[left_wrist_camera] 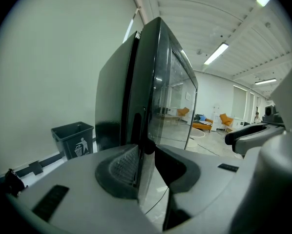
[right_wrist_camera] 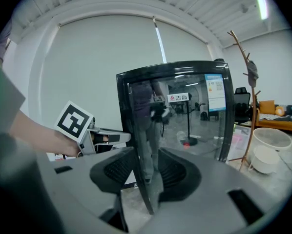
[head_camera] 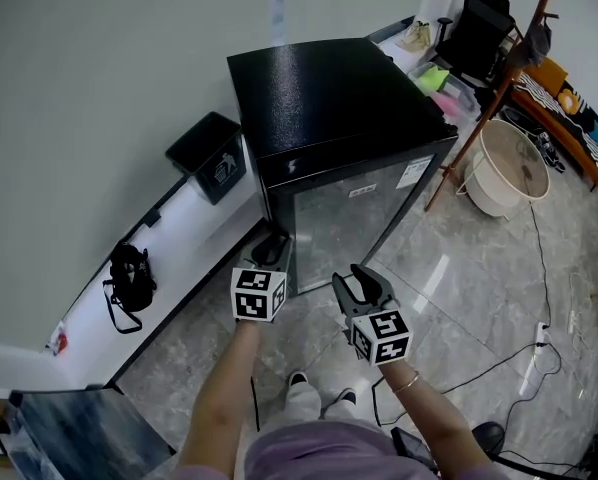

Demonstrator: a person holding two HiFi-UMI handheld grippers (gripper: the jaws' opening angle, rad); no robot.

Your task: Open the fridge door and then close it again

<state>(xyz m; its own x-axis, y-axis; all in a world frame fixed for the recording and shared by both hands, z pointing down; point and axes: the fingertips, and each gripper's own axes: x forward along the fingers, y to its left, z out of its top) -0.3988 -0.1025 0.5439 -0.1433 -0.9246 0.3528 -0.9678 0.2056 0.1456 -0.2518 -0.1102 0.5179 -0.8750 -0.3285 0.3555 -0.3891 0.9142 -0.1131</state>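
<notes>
A small black fridge (head_camera: 339, 98) stands against the wall, its glass door (head_camera: 349, 218) facing me. My left gripper (head_camera: 271, 250) is at the door's left edge. In the left gripper view that gripper (left_wrist_camera: 146, 167) has its jaws closed on the edge of the door (left_wrist_camera: 170, 96), one pad on each side. Whether the door is ajar I cannot tell. My right gripper (head_camera: 359, 280) hovers in front of the door's lower part, apart from it. In the right gripper view its (right_wrist_camera: 146, 174) pads stand apart and hold nothing. The door (right_wrist_camera: 185, 121) and the left gripper (right_wrist_camera: 112, 138) show beyond them.
A dark waste bin (head_camera: 211, 156) stands left of the fridge by the wall, and a black bag (head_camera: 129, 276) lies nearer me. Right of the fridge are a leaning wooden pole (head_camera: 469, 138), a white basin (head_camera: 509, 168) and a floor cable with a power strip (head_camera: 541, 336).
</notes>
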